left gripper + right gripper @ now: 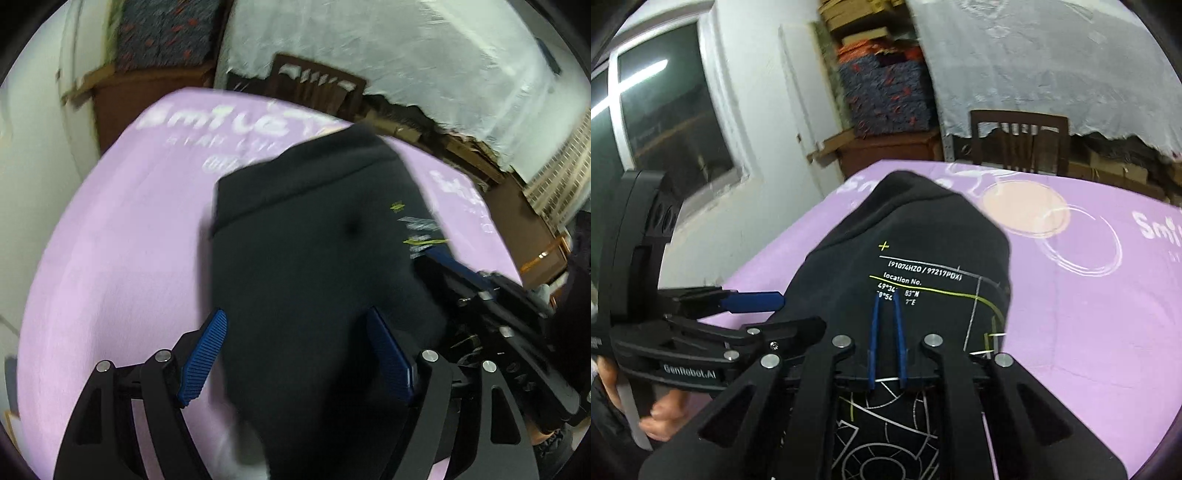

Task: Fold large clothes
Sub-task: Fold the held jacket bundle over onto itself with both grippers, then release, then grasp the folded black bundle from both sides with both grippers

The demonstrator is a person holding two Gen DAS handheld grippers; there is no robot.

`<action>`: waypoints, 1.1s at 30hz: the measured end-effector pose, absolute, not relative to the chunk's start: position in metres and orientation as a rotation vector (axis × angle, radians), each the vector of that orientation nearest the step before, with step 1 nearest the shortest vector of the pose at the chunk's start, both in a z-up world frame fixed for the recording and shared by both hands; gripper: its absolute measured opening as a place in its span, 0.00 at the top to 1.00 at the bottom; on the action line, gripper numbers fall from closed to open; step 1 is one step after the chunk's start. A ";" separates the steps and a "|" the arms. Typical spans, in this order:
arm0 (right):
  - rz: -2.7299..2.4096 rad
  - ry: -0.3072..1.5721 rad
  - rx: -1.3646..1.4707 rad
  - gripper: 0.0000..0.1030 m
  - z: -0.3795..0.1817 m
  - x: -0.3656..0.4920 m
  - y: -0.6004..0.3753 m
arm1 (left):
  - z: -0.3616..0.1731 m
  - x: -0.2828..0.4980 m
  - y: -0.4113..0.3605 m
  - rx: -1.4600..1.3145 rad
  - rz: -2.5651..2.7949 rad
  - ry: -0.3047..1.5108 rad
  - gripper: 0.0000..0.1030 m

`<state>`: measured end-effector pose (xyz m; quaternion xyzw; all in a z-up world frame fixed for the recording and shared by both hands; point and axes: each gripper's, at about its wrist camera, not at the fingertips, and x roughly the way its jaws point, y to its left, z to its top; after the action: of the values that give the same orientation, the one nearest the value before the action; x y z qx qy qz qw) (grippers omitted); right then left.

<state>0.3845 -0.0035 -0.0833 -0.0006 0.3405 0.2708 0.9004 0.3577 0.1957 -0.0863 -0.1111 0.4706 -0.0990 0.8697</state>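
Note:
A black garment (314, 240) with white and yellow printed text lies bunched on a purple table cover (110, 258). My left gripper (295, 354) is open, its blue pads on either side of the garment's near part, not closed on it. In the right wrist view the same garment (912, 236) lies ahead, and my right gripper (886, 299) has its blue pads nearly together, pinching a fold of the black fabric. The left gripper (753, 301) shows at the left of that view, beside the garment.
A dark wooden chair (1019, 142) stands at the table's far edge. A white lace cloth (1052, 66) hangs behind it. Stacked patterned textiles (886, 92) sit on a brown cabinet at the back. A window (665, 110) is at left.

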 end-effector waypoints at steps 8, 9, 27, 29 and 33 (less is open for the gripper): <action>0.574 0.707 -0.013 0.92 -0.100 0.388 -0.002 | -0.107 0.359 0.211 -0.310 -0.190 0.989 0.10; 0.576 0.710 0.000 0.92 -0.100 0.389 -0.004 | -0.108 0.359 0.211 -0.306 -0.178 0.983 0.08; 0.623 0.686 0.160 0.11 -0.068 0.323 -0.067 | -0.045 0.296 0.194 -0.244 -0.134 0.765 0.09; 0.626 0.716 0.249 0.11 -0.070 0.331 -0.081 | -0.041 0.294 0.185 -0.205 -0.139 0.750 0.09; 0.633 0.787 0.423 0.10 -0.079 0.348 -0.109 | -0.043 0.298 0.177 -0.179 -0.161 0.763 0.09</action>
<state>0.3477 -0.1087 -0.0786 0.2009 0.3740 0.3010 0.8539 0.2977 0.1765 -0.0434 -0.0869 0.3716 -0.0785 0.9210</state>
